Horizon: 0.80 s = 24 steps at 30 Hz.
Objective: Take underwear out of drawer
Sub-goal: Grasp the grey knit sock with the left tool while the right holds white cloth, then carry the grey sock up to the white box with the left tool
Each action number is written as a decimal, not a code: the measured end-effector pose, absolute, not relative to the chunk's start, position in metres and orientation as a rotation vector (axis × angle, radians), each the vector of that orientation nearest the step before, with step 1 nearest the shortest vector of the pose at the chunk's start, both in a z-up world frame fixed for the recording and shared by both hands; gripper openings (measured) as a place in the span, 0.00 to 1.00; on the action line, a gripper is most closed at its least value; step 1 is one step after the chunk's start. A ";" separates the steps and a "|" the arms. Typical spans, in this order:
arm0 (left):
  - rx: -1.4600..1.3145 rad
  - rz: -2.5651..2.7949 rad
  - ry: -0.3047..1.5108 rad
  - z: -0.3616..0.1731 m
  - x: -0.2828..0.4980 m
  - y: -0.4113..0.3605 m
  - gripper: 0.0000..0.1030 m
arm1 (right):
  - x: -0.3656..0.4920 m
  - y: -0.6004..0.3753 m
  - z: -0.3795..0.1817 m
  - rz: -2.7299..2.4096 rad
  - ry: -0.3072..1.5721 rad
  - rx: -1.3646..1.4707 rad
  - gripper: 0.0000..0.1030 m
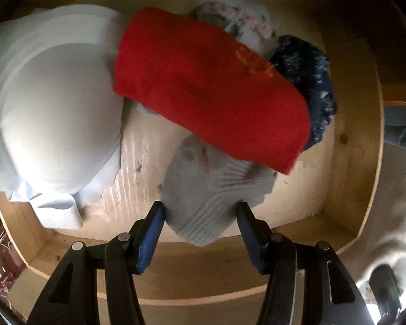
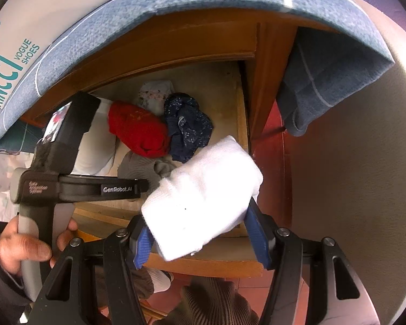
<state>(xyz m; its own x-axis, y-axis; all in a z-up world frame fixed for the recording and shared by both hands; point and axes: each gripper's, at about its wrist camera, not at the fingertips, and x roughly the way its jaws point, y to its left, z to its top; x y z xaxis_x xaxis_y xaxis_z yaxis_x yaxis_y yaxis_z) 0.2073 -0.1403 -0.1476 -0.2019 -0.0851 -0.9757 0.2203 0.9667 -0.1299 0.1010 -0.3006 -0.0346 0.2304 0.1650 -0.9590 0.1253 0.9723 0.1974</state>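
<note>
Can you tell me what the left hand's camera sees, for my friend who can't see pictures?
The left gripper points down into a wooden drawer, its open fingers on either side of a grey knitted piece. Behind that lies a red folded cloth, with a big white cloth on the left and a dark blue one on the right.

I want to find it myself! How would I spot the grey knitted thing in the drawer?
Look in the open wooden drawer and find the big red bundle in the middle. The grey knitted piece pokes out from under its near edge, between the open fingers of the left hand-held gripper. It alone is ribbed and dull grey.
</note>
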 end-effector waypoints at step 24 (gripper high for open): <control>0.131 -0.354 1.637 -0.109 0.182 -0.126 0.29 | 0.098 -0.293 -0.040 0.023 1.350 0.211 0.55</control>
